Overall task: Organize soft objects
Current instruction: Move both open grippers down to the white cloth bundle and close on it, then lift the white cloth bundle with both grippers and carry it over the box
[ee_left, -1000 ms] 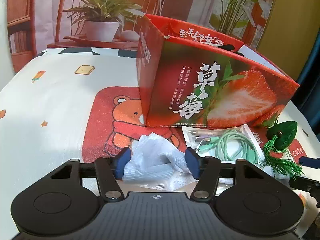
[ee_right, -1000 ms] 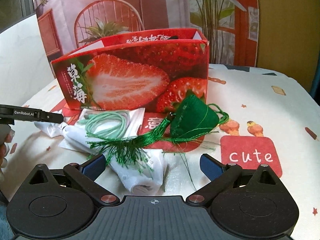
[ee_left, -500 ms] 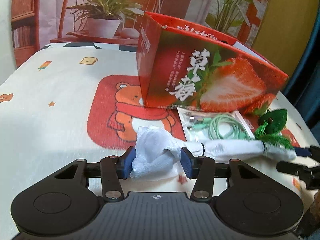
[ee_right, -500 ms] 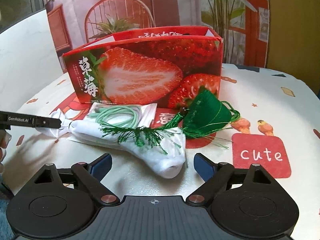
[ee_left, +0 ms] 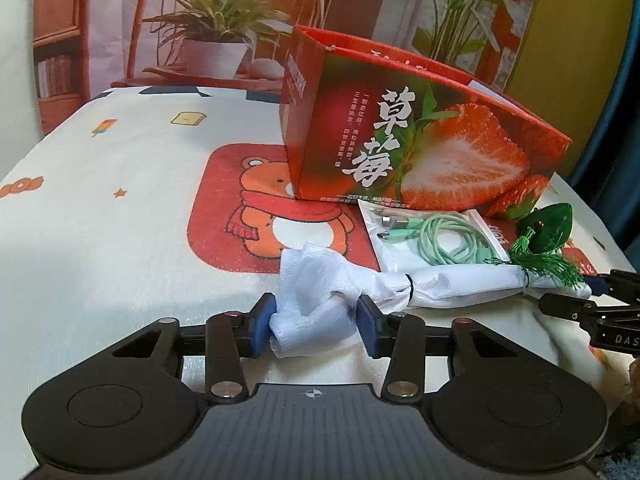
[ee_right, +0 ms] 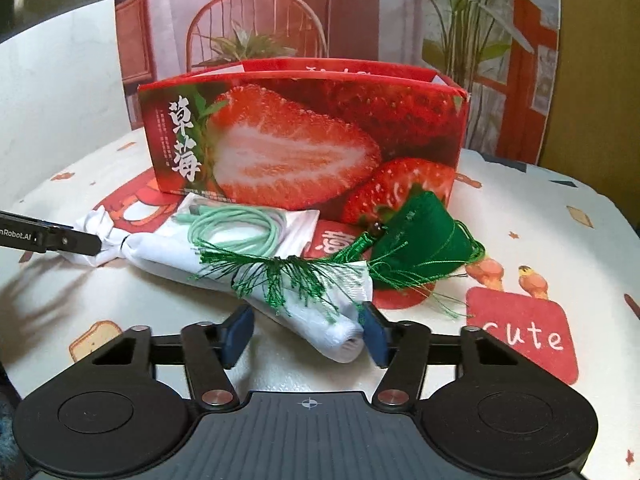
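left gripper fingers clamp white sock end | right gripper fingers partly open around other end, contact unclear

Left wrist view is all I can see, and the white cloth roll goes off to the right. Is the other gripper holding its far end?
Observer: Not yet. The right gripper has its fingers open around the end of the white cloth roll, with a gap beside one finger.
Operator: What's the fluffy green stuff on it?
Observer: A tassel lying across the roll. It hangs from a plump, pointed green pouch in front of the strawberry box.
Operator: Is anything next to that gripper?
Observer: Yes, to its right the tablecloth has a red patch that says "cute".
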